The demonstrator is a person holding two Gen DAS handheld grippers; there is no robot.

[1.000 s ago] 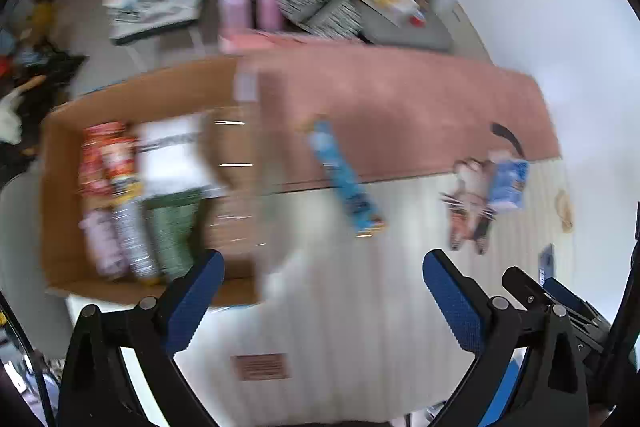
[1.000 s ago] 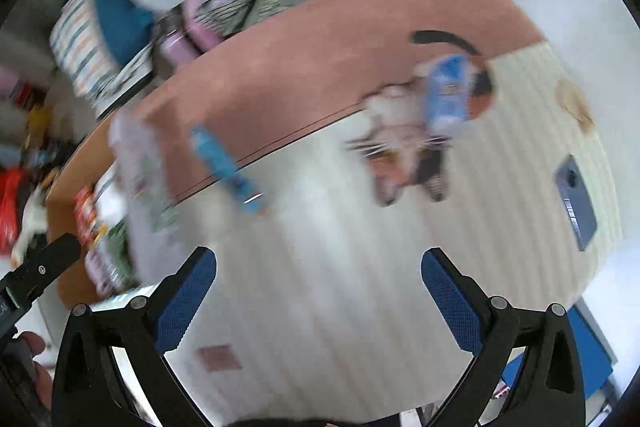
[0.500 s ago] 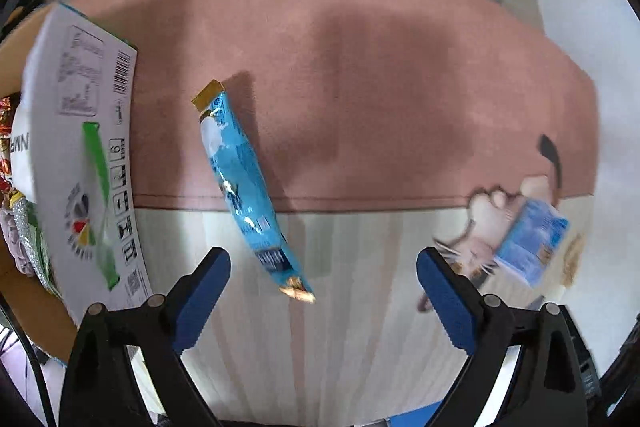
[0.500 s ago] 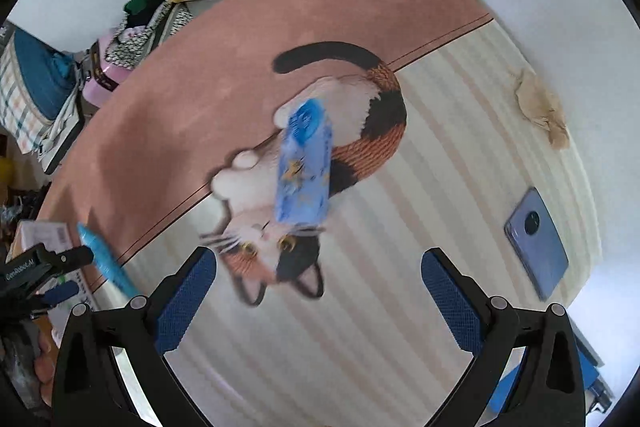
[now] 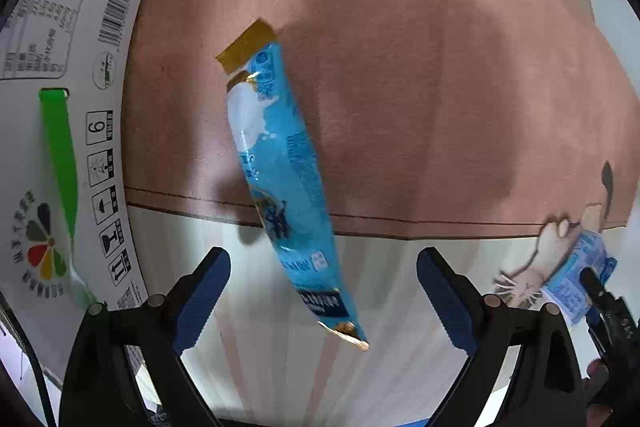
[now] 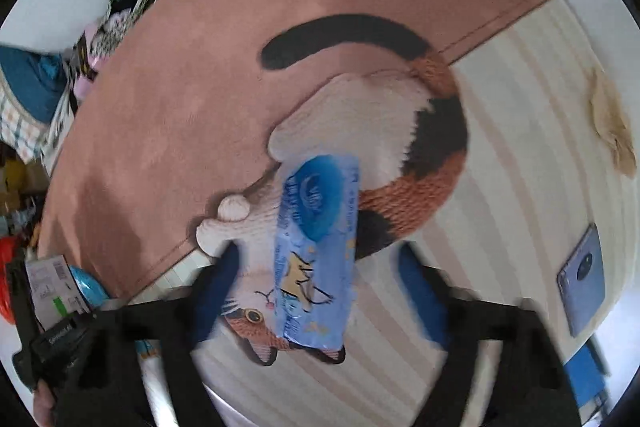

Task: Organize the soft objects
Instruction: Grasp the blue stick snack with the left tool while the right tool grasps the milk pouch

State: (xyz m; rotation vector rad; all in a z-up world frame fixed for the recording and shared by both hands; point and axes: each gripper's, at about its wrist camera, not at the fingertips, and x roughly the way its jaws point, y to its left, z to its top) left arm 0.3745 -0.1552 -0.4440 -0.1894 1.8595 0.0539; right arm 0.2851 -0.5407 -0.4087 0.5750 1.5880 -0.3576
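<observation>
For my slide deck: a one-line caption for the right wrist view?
Right gripper, jaws closing but not yet touching, straddles a blue wipes pack lying on the cat rug.

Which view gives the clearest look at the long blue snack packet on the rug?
The left wrist view: the snack packet lies whole and sharp, crossing the rug's seam, ahead of the open left tongs. The right wrist view shows only its rounded end near the left edge, beside the box.

2 blue packets point(image 5: 286, 187) point(image 6: 316, 259), 1 printed carton point(image 5: 60, 147), 1 cat rug point(image 6: 240, 67), 1 phone point(image 6: 582, 277).
</observation>
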